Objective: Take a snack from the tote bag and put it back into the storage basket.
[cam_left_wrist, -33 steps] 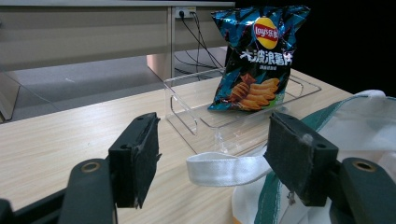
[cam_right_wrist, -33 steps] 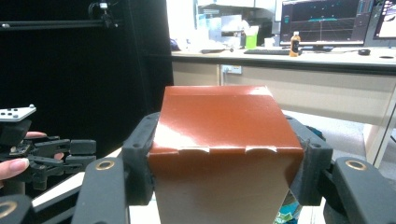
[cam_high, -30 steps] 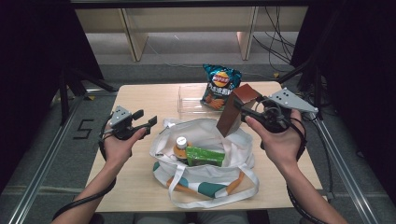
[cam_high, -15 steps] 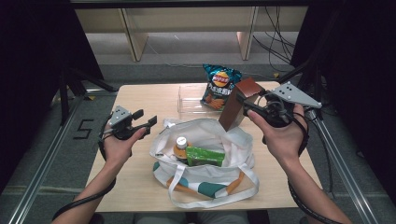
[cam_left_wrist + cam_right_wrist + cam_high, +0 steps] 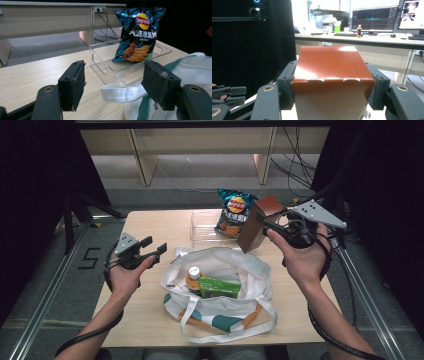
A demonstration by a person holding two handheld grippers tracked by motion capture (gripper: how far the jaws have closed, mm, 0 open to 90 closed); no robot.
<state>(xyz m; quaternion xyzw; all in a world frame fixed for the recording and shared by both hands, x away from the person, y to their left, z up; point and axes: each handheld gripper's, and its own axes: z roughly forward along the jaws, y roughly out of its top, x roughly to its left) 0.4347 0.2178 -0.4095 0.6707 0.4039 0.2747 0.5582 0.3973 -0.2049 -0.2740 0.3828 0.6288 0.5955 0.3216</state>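
step: you're holding the brown box (image 5: 256, 222) in the air over the table's (image 5: 150, 320) far right, at 1 o'clock from the white tote bag (image 5: 220, 265). Looks like packing the bag; box not in yet.
right gripper (image 5: 272, 222): jaws clamped on the box's two sides, wide grip, box tilted with its lower end toward the bag mouth.
left gripper (image 5: 152, 251): jaws apart, nothing between the pads, parked at 9 o'clock of the bag; white bag handle (image 5: 122, 92) lies just ahead of it.
bag contents: bottle (image 5: 192, 277) and green carton (image 5: 220, 287) sit in the mouth's near half; the far half looks free.
next move: bring the box down toward 7 o'clock into that free far half, then let go. Consider pinning the handle with your left so the mouth stays open.
clearance: chip bag (image 5: 235, 212) and clear tray (image 5: 205, 227) stand just behind the box; don't swing back. Table's right edge is near your right hand.
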